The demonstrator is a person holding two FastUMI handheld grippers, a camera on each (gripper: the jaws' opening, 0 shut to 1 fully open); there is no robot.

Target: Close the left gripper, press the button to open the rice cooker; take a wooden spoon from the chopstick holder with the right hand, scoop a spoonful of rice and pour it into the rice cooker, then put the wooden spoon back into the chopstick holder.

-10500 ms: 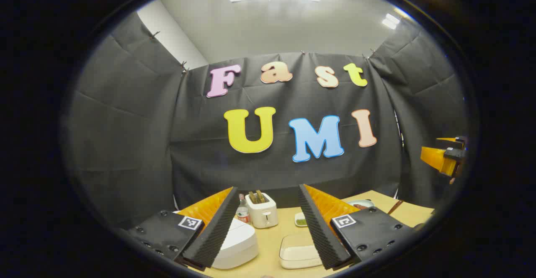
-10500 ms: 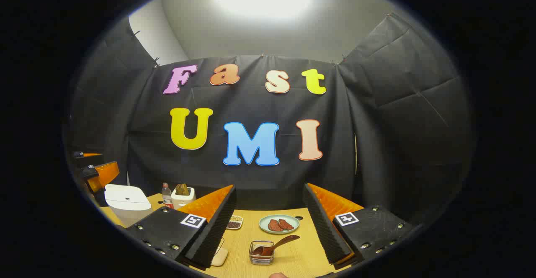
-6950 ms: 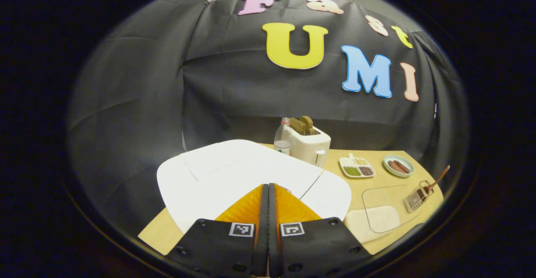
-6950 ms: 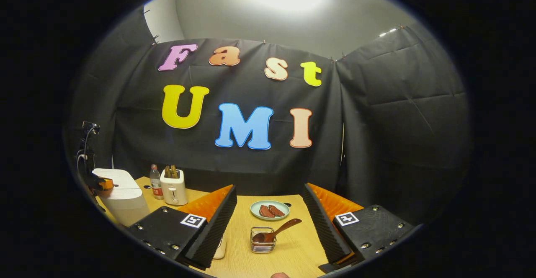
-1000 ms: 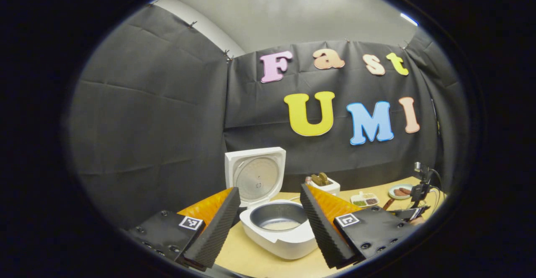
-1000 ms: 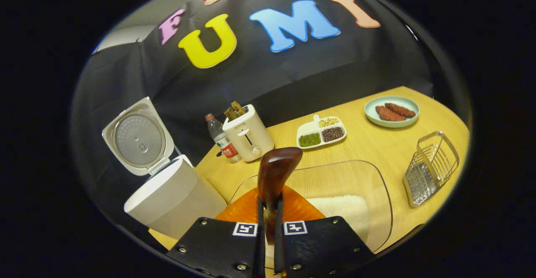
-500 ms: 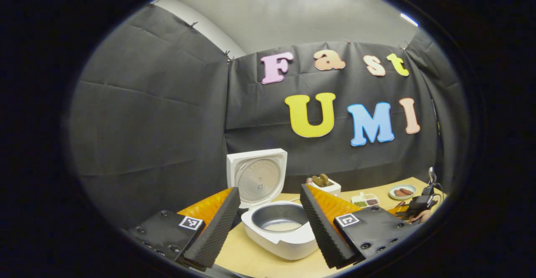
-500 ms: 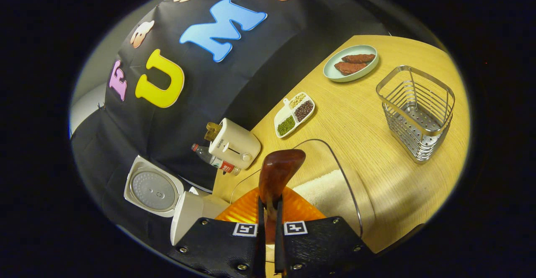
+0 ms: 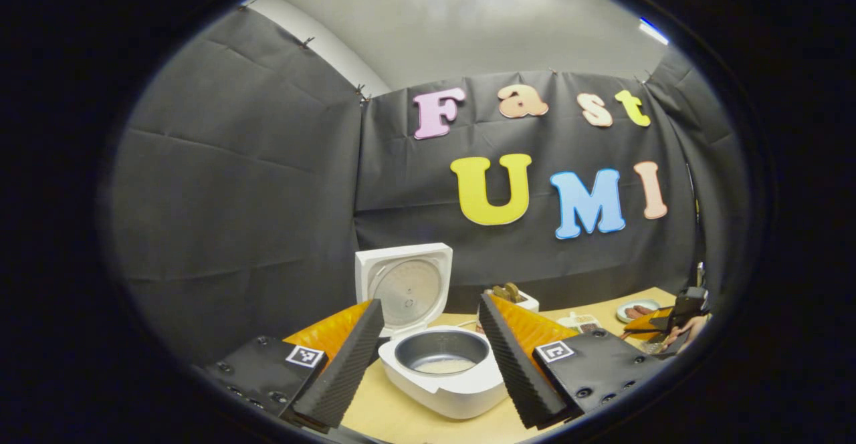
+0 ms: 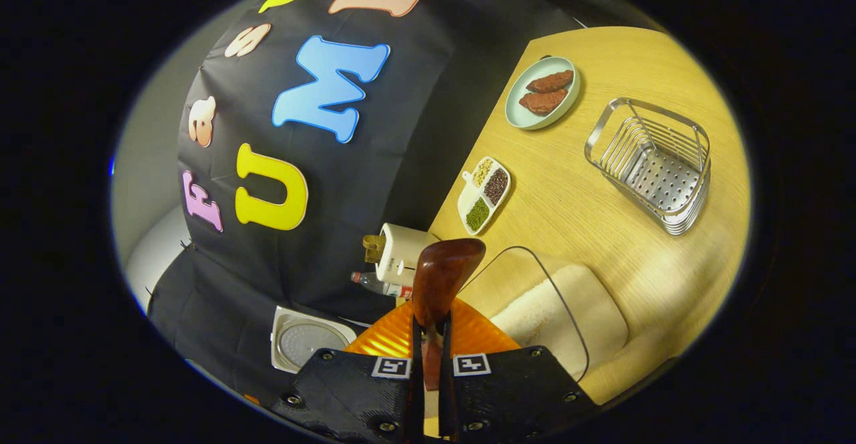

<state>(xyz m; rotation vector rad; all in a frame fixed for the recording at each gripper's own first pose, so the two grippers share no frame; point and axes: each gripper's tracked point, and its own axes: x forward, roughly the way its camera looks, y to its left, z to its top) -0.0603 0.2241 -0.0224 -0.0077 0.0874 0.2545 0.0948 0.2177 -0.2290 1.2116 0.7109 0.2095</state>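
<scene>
The right gripper is clenched on the wooden spoon, whose bowl sticks out ahead of the fingers toward twelve o'clock in the right gripper view. Just beside it at three o'clock sits the clear rice container; the wire chopstick holder stands at two o'clock on the table. The left gripper hangs released, jaws wide apart, with the rice cooker between them, lid upright at twelve o'clock.
</scene>
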